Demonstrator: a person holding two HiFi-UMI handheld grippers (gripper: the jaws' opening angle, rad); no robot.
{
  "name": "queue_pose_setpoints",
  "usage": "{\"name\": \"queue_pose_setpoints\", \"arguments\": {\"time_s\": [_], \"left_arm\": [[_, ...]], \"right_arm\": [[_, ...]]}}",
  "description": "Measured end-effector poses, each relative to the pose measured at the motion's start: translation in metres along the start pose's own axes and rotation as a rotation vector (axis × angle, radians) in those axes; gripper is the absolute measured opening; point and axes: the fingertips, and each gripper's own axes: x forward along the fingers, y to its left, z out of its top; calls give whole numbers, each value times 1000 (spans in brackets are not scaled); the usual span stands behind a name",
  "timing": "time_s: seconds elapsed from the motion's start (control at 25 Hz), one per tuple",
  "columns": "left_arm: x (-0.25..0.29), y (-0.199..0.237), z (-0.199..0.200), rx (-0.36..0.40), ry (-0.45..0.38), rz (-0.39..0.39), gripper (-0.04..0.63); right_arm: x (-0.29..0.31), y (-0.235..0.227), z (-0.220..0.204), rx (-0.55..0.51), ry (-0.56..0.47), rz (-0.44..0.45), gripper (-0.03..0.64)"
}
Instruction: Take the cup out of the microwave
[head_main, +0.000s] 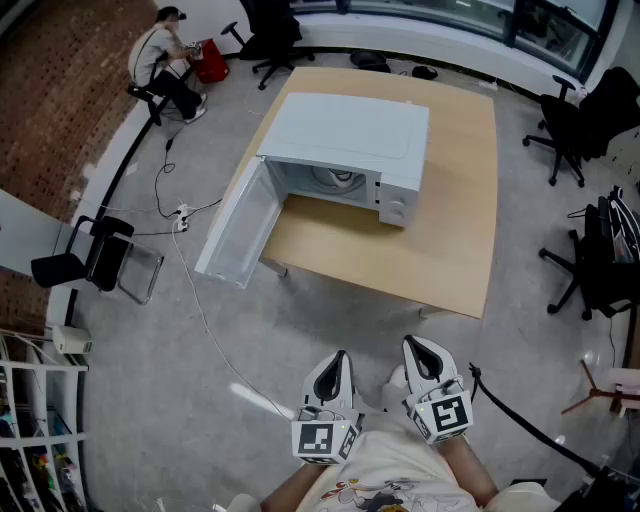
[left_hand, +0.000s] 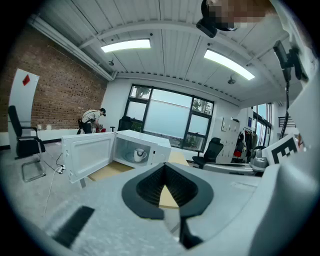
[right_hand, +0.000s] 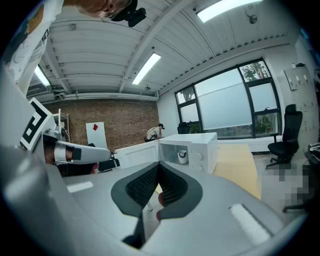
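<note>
A white microwave (head_main: 350, 140) stands on a wooden table (head_main: 440, 240) with its door (head_main: 235, 225) swung wide open to the left. A white cup (left_hand: 139, 154) sits inside on the turntable; the right gripper view also shows the cup (right_hand: 182, 156). From the head view only a pale round shape shows in the cavity. My left gripper (head_main: 337, 362) and right gripper (head_main: 420, 350) are side by side near my body, over the floor and well short of the table. Both point toward the microwave. Both are shut and hold nothing.
A person (head_main: 160, 60) sits at the far back left. Office chairs (head_main: 565, 135) stand around the table, and a black chair (head_main: 100, 260) stands left of the door. A white cable (head_main: 205, 320) crosses the floor. Shelving (head_main: 35, 430) is at the lower left.
</note>
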Motion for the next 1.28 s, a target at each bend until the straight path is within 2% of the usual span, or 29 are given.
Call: {"name": "queue_pose_setpoints", "arguments": {"time_s": [0.2, 0.48, 0.8, 1.04, 1.28], "left_arm": [[-13, 13, -5, 8, 18, 11, 2], [-20, 5, -4, 19, 16, 15, 3], [-24, -11, -11, 34, 14, 57, 3], [-20, -8, -26, -15, 20, 105, 3], [18, 20, -18, -29, 33, 90, 3]], "right_arm": [[-3, 13, -8, -6, 13, 0, 6], [-13, 8, -5, 1, 6, -17, 6], [-25, 3, -8, 39, -9, 72, 8], [-12, -4, -12, 36, 6, 112, 8], [29, -13, -12, 32, 36, 101, 8]]}}
